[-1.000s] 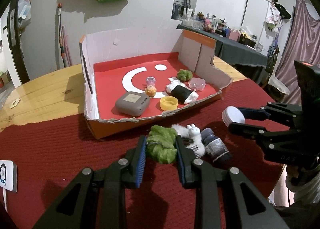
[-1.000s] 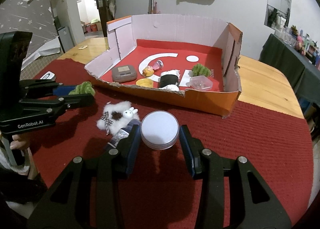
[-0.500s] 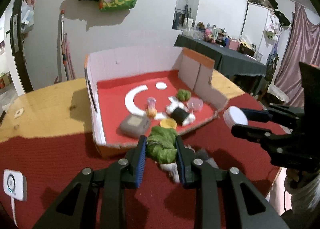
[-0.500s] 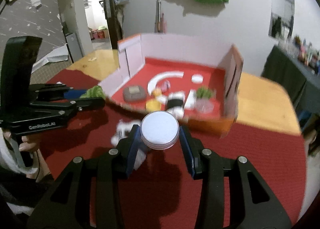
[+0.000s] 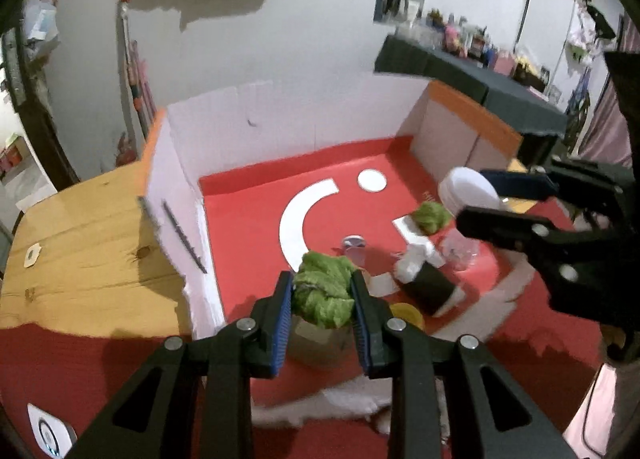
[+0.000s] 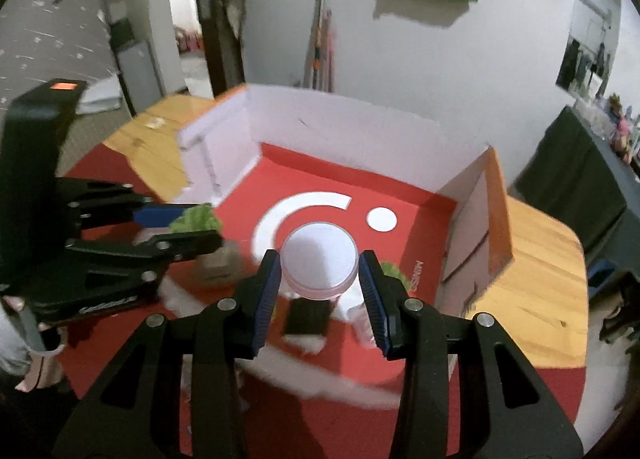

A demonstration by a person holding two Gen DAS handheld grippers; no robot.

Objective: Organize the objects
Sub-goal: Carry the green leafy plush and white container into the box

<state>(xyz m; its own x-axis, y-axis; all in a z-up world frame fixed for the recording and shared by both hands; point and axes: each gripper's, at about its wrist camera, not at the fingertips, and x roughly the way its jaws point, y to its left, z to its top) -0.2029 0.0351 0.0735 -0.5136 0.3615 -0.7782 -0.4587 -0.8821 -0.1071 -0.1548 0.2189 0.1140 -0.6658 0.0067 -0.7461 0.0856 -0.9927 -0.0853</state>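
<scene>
Several things are already laid in the box (image 5: 176, 163). Above it, a green ball (image 5: 323, 291) is pinched by the left gripper (image 5: 322, 313) and a white jar (image 6: 319, 255) by the right gripper (image 6: 320, 295); both are not yet set down.

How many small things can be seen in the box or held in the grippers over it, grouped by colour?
Green: 2, the held green leafy toy and a green ball
White: 1, the held white round jar
Yellow: 1, a yellow cap
Grey: 1, a grey case
Black and white: 1, a plush roll
Clear: 1, a clear cup
Total: 7
</scene>
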